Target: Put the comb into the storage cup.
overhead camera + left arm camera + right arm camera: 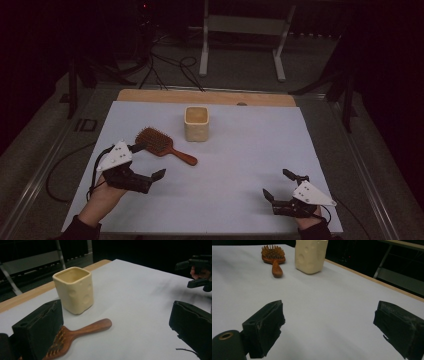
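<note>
1. Step in hand, as I judge it: left tongs (149, 161) going for the hairbrush (161, 144). The brush is the nearest thing to them; the cup (196, 123) is likely where it ends up.
2. Brush location: lies flat on the surface (240, 165), left of centre, bristles up, head toward the far left, handle pointing toward the near right. It sits just beside the cup, apart from it, not touching.
3. Left gripper view: brush handle (87, 329) runs out between the jaws, head partly hidden behind the left jaw. Cup (74, 289) stands upright just beyond.
4. To do it well: take the handle mid-length, not the bristle head. Close across the narrow side of the handle and come in low, since it lies flat on the surface. Keep clear of the cup wall while closing.
5. Left tongs state: released, jaws wide apart, nothing between the pads.
6. Left hand pose: low over the surface, just near of the brush head, jaws pointing right and forward.
7. Right tongs (280, 186): released too, empty, jaws spread. Parked at the near right corner, well apart from brush and cup, aimed toward them.
</note>
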A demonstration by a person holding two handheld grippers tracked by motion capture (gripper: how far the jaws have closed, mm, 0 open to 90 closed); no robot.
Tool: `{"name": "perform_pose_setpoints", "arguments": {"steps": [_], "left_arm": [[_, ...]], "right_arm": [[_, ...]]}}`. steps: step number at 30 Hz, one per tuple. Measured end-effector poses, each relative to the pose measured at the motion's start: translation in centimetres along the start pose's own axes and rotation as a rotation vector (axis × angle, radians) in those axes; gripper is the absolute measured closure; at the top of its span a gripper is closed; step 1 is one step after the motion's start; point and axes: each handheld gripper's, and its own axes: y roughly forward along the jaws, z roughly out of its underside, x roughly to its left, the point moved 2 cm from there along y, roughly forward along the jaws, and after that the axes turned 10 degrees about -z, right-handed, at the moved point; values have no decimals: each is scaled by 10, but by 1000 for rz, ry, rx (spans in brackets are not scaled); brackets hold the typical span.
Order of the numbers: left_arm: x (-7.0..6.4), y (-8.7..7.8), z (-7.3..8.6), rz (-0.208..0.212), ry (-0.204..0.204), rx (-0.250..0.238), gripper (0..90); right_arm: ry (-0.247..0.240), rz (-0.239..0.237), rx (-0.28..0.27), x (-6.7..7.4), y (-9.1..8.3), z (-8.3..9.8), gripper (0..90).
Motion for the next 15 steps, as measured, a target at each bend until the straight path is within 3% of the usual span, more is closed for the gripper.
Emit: {"name": "perform_pose_setpoints", "arguments": {"steps": [15], "left_arm": [[-1, 41, -20, 40, -3, 35, 2]], "right_arm": [[5, -6, -2, 0, 0, 0, 82]]}}
